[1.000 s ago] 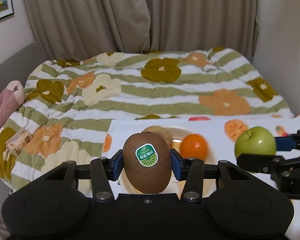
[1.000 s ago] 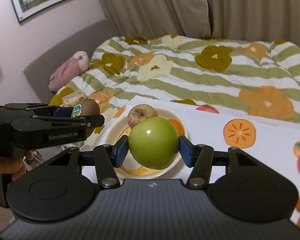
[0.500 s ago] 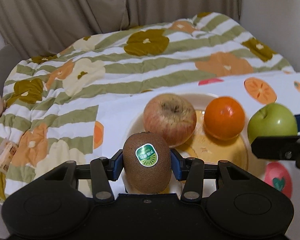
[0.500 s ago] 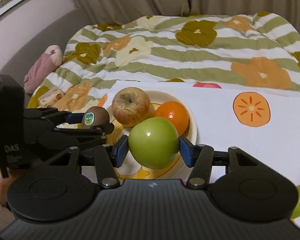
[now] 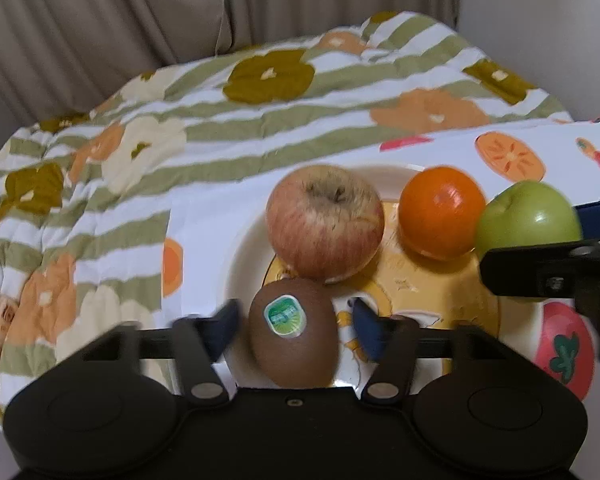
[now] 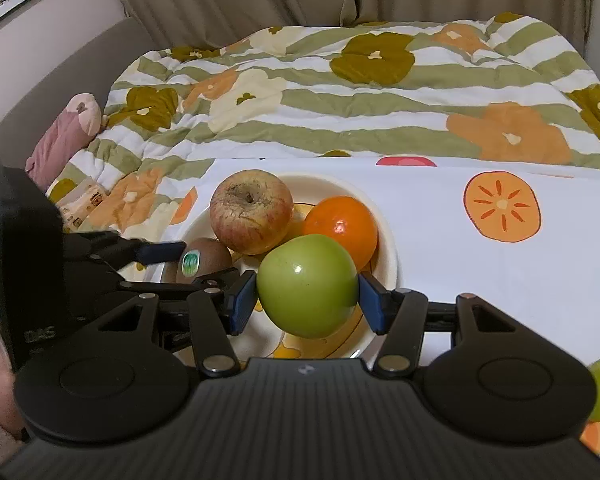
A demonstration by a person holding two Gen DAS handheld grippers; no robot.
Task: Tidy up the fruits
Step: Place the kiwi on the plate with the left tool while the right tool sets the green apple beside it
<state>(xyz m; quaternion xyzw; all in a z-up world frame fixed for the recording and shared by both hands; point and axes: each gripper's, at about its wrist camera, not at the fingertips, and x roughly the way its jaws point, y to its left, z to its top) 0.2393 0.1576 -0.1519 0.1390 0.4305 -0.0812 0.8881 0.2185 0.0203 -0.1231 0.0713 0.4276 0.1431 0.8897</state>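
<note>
Kiwi (image 5: 293, 338) sits loose between my parted left gripper (image 5: 294, 326); right gripper (image 6: 307, 299) clamps green apple (image 6: 307, 285), next lowering it onto plate (image 6: 388, 256).

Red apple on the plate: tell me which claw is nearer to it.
Left. The left claw, open around the kiwi, sits just in front of the red apple. The right claw holds the green apple farther off, beside the orange.
</note>
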